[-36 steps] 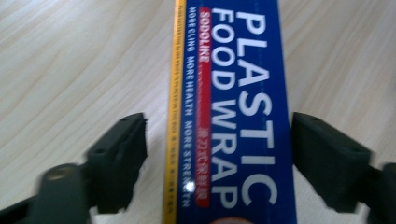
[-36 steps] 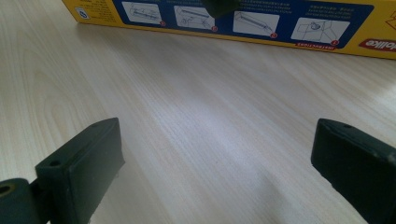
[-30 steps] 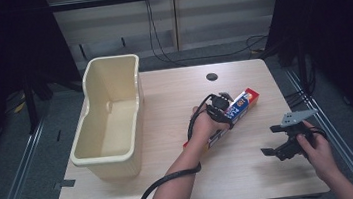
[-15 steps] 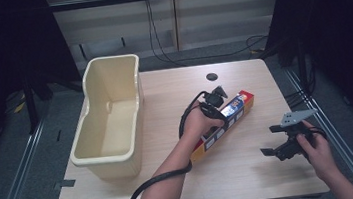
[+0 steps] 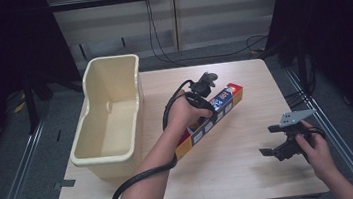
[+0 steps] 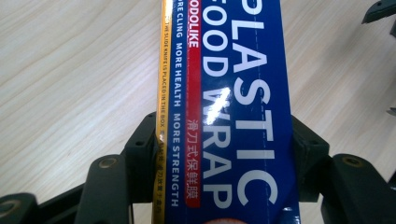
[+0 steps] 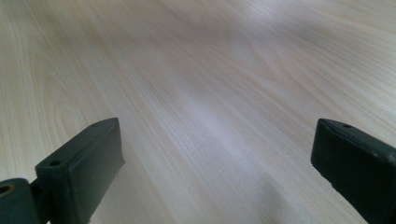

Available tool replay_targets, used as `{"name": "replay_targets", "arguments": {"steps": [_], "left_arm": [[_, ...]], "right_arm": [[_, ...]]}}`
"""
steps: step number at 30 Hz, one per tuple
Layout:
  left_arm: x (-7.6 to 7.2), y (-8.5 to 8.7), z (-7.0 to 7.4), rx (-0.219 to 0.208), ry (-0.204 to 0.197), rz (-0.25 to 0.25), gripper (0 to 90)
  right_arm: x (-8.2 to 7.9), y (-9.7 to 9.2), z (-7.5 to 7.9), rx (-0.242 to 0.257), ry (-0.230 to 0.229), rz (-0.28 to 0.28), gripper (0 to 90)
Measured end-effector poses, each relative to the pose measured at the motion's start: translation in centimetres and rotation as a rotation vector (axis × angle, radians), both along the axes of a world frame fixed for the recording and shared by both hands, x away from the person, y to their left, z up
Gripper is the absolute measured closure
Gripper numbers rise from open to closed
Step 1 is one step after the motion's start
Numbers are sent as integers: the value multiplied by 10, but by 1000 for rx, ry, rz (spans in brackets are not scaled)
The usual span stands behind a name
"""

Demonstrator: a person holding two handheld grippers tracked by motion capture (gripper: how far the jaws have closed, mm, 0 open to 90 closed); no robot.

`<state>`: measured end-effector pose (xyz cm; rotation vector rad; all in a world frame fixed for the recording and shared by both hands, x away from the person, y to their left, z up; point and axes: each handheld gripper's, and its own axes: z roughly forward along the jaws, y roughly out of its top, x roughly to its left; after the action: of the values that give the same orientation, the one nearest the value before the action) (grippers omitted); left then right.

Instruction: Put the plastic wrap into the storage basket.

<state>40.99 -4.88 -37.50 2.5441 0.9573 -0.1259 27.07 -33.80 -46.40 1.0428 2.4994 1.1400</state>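
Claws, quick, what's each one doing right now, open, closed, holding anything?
Left claw: closed on the wrap box.
Right claw: open, holding nothing, over the table.

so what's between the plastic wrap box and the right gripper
Only bare table, seen in the high view between the plastic wrap box and the right gripper.

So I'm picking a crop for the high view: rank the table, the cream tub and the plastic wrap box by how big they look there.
1. table, by far the largest.
2. cream tub.
3. plastic wrap box, long but slim; the left gripper grips it and covers part of it, and it may be lifted toward the camera, so it may look slightly larger.
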Motion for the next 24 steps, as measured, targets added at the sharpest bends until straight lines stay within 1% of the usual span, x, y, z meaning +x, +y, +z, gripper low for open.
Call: {"name": "replay_targets", "arguments": {"steps": [1,2,4,5,7,8,9,10,11,12,13,15,16,19,20,21,22,24], "left_arm": [[0,0,0,0,0,0,407],[0,3,2,-3,-1,3,407],[1,8,9,-2,-4,20,407],[1,10,11,-9,-6,24,407],[1,14,18,-5,-7,40,407],[3,18,23,4,-8,44,406],[3,18,23,4,-8,44,407],[3,23,29,11,-11,51,406],[3,23,29,11,-11,51,407],[3,28,36,12,-15,67,407],[3,28,36,12,-15,67,407],[4,32,41,15,-14,68,406],[5,35,47,20,-12,82,406],[5,38,50,19,-12,90,406],[4,41,55,25,-10,100,406],[4,41,55,25,-10,100,406],[5,44,58,23,-7,92,406],[5,48,62,26,-2,101,406]], "right_arm": [[0,0,0,0,0,0,19],[1,0,0,1,-7,7,19],[1,0,0,2,-6,5,19],[1,0,0,3,-7,6,19],[1,1,0,3,-6,11,19],[1,1,-1,0,-7,11,19],[1,1,-1,0,-7,11,19],[1,2,-1,0,-5,9,19],[1,2,-1,0,-5,9,19],[1,2,0,-1,-7,10,19],[1,2,0,-1,-7,10,19],[1,2,-1,-1,-7,14,19],[1,2,-1,-1,-4,13,19],[1,2,0,3,0,13,19],[1,2,0,2,-5,16,19],[1,2,0,2,-5,16,19],[1,2,0,3,-1,14,19],[1,3,0,3,2,15,19]]}}
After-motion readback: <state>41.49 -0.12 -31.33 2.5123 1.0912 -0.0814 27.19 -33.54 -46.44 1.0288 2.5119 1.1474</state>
